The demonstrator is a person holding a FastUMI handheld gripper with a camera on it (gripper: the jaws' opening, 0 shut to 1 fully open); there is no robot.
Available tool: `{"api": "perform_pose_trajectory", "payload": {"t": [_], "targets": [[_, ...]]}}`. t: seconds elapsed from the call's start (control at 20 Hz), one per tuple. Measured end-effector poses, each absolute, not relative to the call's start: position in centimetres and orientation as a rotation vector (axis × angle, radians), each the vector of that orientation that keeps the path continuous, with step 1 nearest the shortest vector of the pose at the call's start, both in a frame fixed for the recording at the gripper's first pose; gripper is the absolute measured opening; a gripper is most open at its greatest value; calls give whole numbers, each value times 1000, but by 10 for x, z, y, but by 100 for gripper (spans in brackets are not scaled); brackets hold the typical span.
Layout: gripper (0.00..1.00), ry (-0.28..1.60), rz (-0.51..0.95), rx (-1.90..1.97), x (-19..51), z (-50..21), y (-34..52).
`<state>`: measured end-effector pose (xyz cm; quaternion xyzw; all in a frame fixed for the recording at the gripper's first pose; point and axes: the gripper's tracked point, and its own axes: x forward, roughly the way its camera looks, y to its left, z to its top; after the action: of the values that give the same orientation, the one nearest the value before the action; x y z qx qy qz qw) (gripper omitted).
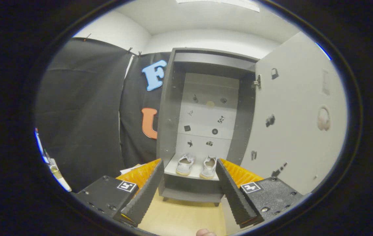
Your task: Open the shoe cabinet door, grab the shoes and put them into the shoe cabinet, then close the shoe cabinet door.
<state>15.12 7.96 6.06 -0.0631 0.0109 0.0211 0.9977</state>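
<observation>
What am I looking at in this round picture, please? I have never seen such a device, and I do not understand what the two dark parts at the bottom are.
The picture comes from a fisheye camera that rides on a hand-held gripper, a two-finger tool a person carries; there is no robot arm. The camera looks forward along the tool's two fingers, which are the ridged dark parts at the bottom. They stand wide apart and hold nothing.

Beyond the fingers is a grey shoe cabinet standing on a pale wooden floor. Its door is swung open to the right. On the lowest shelf sit two light-coloured shoes, side by side, toes pointing inward. So the shoes are already inside, and the door is not yet closed. Small stickers dot the cabinet's back panel and the door. Black cloth hangs to the cabinet's left.
</observation>
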Motion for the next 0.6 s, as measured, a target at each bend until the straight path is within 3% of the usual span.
{"api": "perform_pose_trajectory", "payload": {"t": [0.6], "targets": [[100,113,-221,-52,5,-6,-89]]}}
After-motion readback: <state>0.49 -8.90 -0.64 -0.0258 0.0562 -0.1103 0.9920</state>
